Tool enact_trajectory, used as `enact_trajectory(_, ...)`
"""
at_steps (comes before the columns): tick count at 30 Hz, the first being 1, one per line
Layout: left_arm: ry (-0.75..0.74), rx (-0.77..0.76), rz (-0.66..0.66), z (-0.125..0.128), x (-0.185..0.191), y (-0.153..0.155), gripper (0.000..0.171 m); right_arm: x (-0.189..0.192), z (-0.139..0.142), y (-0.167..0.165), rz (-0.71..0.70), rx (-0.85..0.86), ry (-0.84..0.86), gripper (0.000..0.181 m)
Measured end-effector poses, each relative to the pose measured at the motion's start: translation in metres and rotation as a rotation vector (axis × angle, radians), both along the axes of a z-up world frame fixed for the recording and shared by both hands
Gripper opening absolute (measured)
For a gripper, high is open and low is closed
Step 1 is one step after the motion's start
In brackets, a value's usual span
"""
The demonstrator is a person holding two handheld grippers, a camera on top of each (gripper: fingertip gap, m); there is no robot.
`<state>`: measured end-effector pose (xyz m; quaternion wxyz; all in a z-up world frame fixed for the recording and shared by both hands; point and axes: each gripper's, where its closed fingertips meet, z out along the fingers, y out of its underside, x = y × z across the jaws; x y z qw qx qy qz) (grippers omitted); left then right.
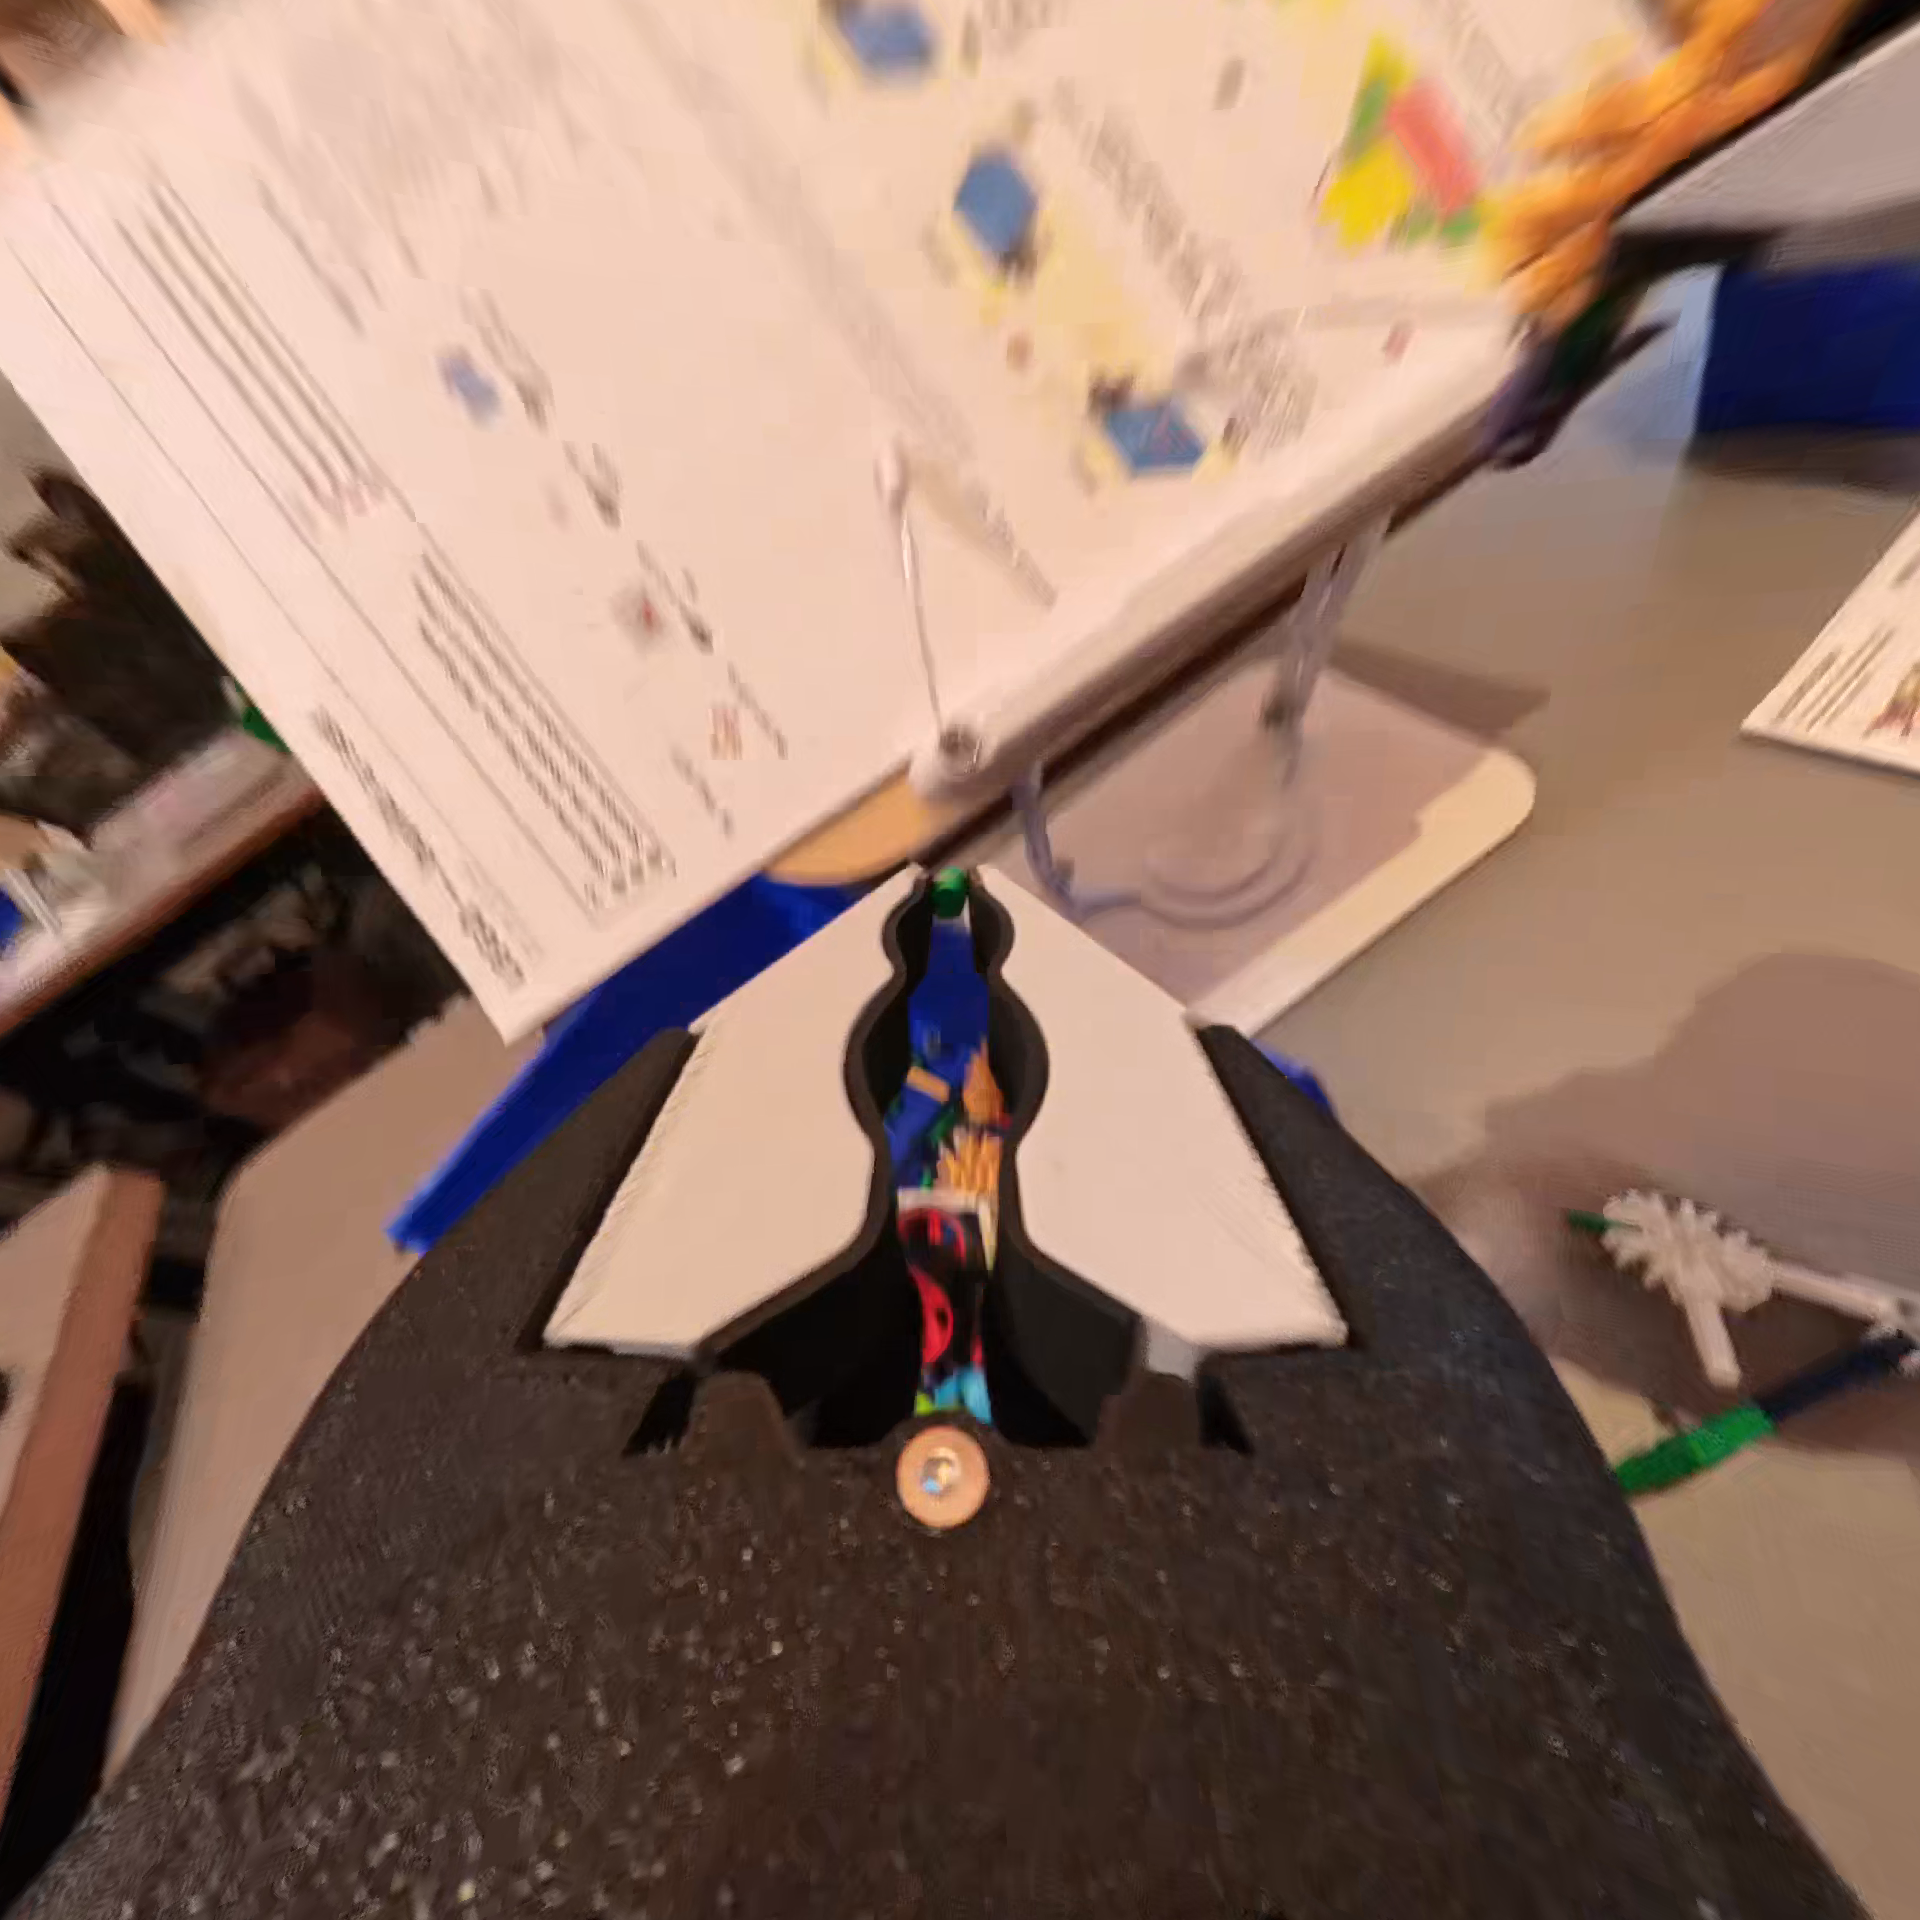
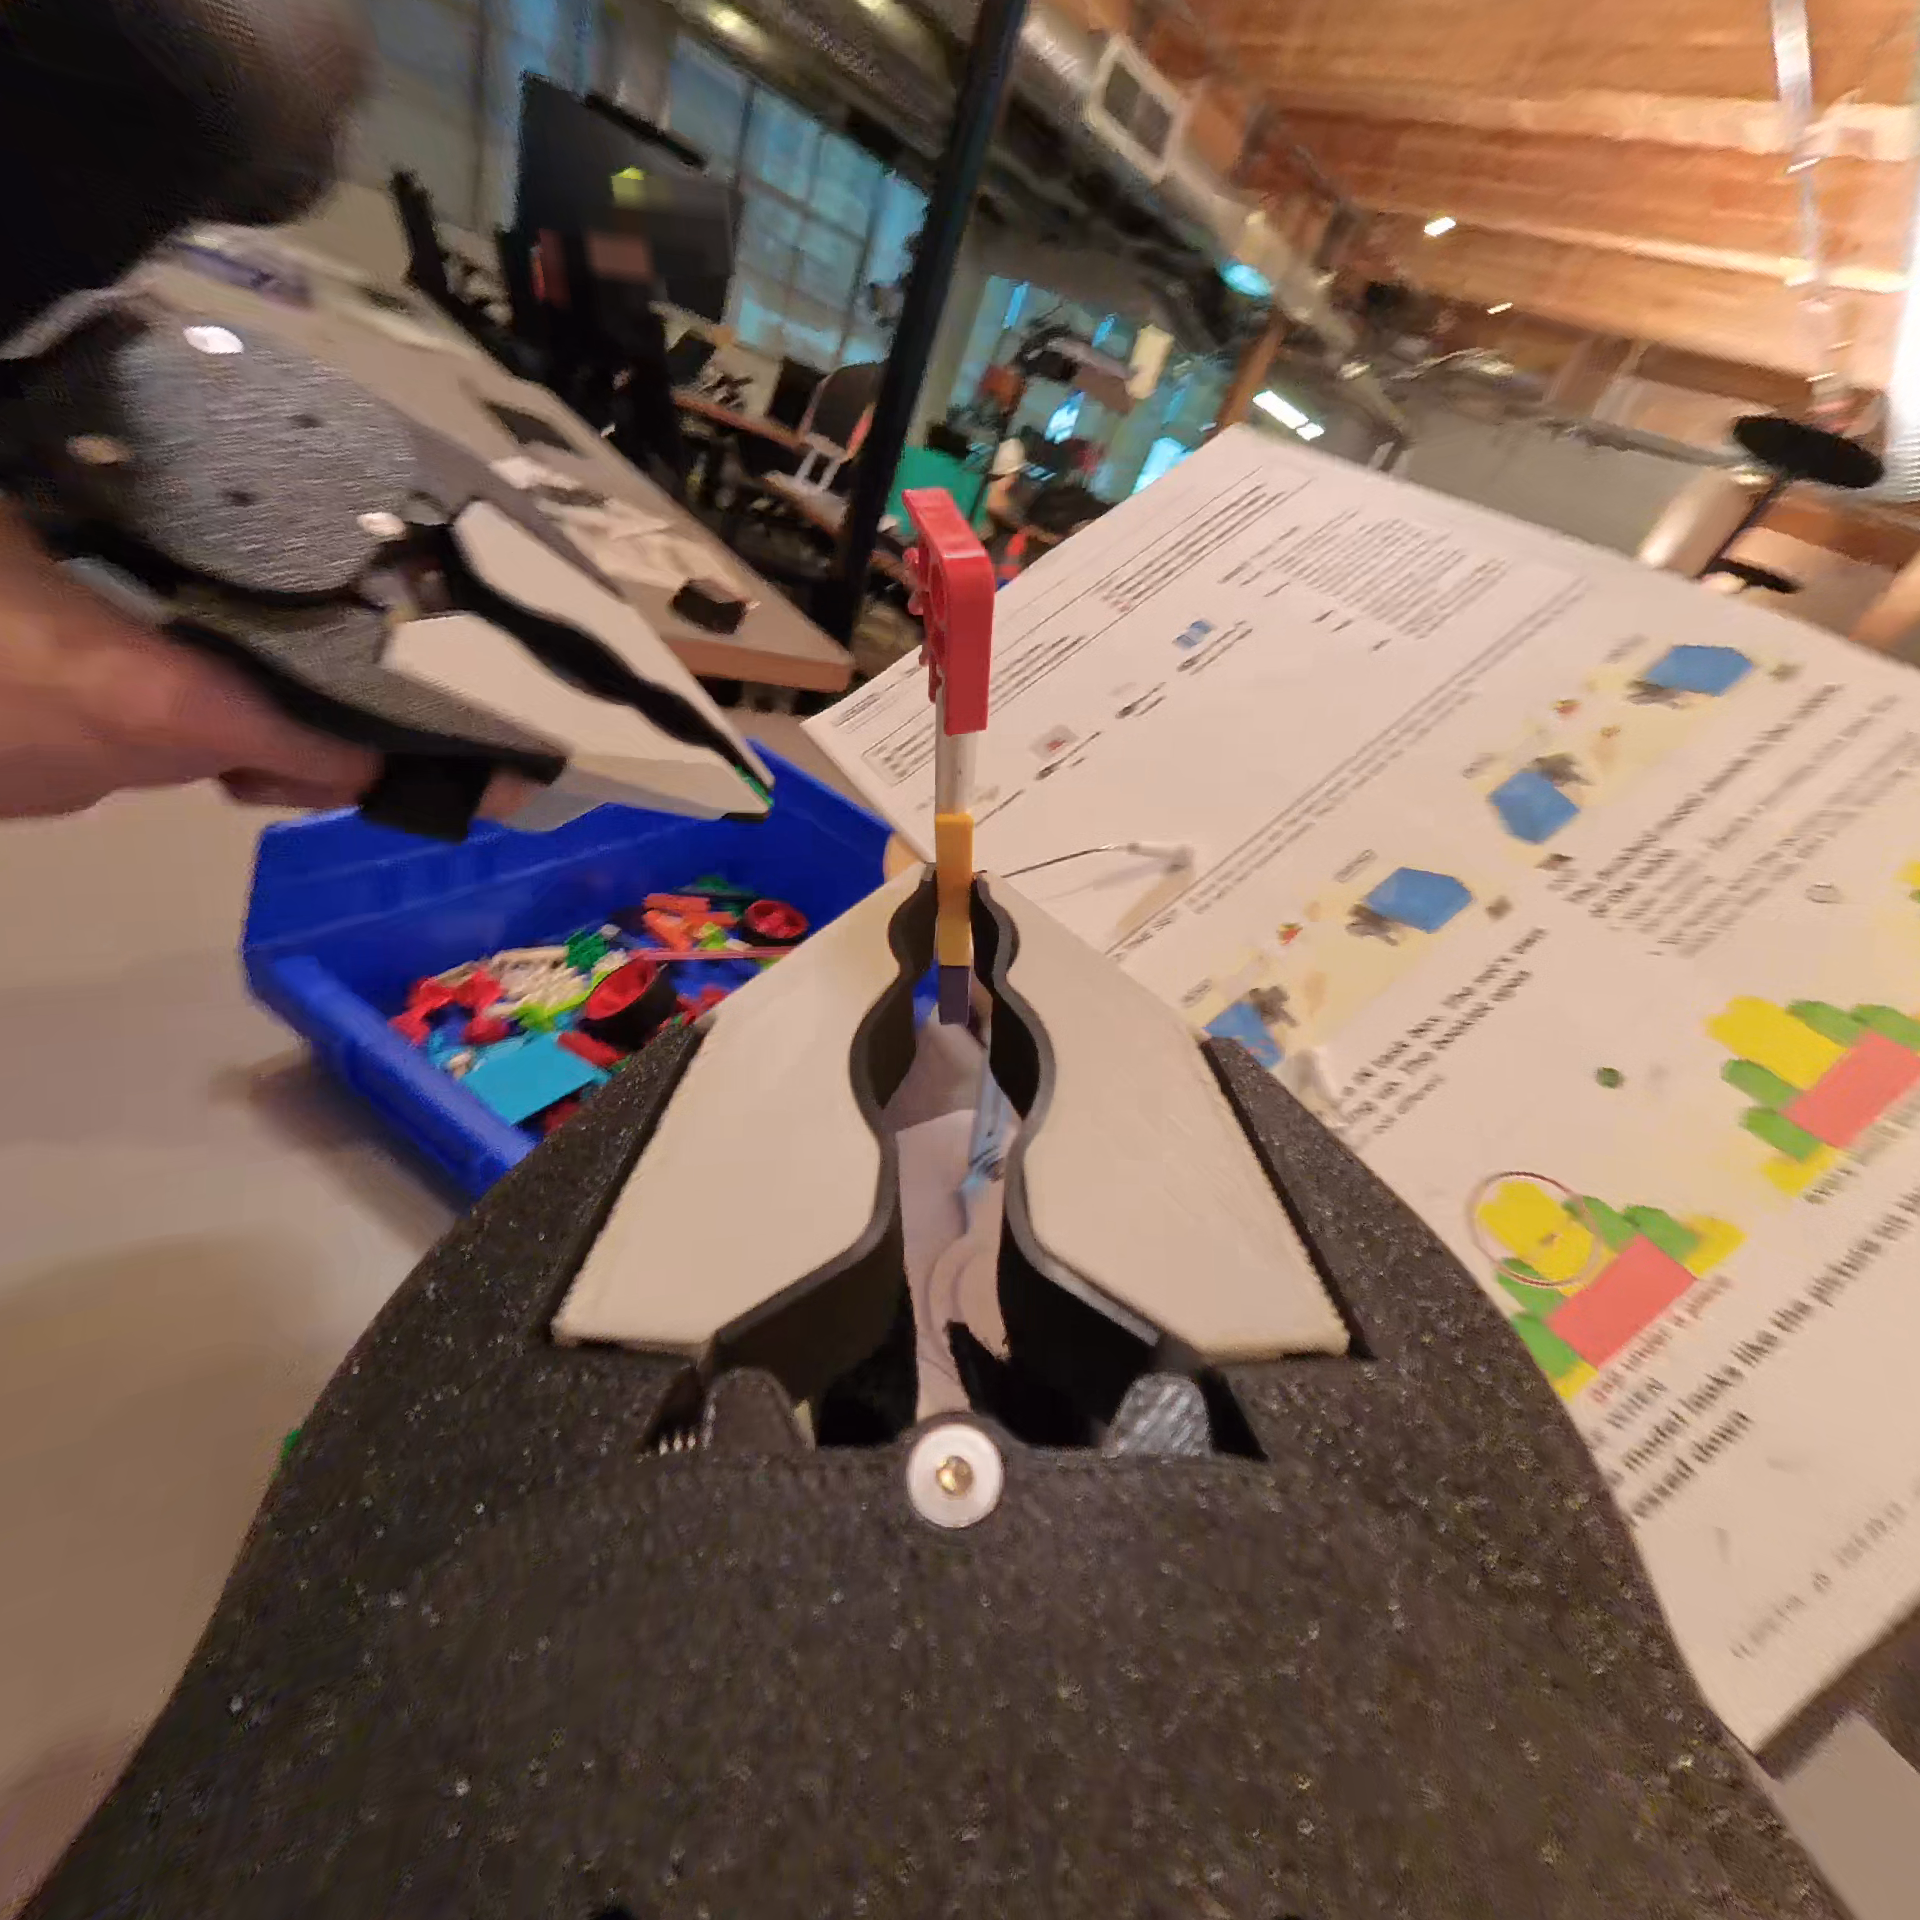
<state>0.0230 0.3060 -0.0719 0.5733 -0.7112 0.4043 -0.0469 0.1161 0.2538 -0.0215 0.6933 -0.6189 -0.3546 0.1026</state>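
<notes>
Black speckled housing fills the bottom of the left wrist view, and from it the left hand-held gripper (image 1: 943,891) reaches forward with its pale fingers (image 1: 769,1132) drawn almost together, nipping a small green piece (image 1: 945,894) right at the tips. Below the tips lies a blue bin (image 1: 623,1039) of mixed plastic parts. Just beyond, a printed instruction sheet (image 1: 623,416) leans on a clear stand (image 1: 1278,790) set on the grey bench (image 1: 1558,582). Toward the right edge of the bench lies a white snowflake-shaped connector with rods (image 1: 1683,1262), and near it a green and blue rod (image 1: 1756,1429); a second printed sheet (image 1: 1860,665) lies farther back at that edge.

From the right wrist view, the right hand-held gripper (image 2: 954,904) is closed on a slim rod assembly (image 2: 951,790) standing upright out of its tips: a purple and yellow section inside the grip, a white rod above, a red connector (image 2: 951,603) on top. It looks light, stiff and smooth, so likely to pivot or slip in a tip pinch; the yellow section seems the firmest place to hold, since the push-fit joints may pull apart. To the left, a person's hand (image 2: 125,707) carries the other hand-held gripper above the blue bin (image 2: 343,1039), which sits near the bench's left side, beside the tilted sheet (image 2: 1455,831).
</notes>
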Motion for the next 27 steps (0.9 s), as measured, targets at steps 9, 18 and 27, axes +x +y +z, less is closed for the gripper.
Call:
enact_trajectory(9, -0.06, -0.068, -0.044, -0.021, -0.006, 0.016, 0.047, -0.012, -0.036, -0.01, 0.215, -0.205, -0.047, 0.004)
enact_trajectory(18, -0.312, 0.043, -0.729, 0.047, 0.072, -0.11, 0.044, -0.018, -0.066, -0.048, 0.441, -0.334, -0.192, 0.004)
enact_trajectory(27, -0.158, 0.207, -0.713, 0.038, 0.088, -0.114, 0.007, -0.024, -0.068, -0.058, 0.497, -0.385, -0.191, 0.003)
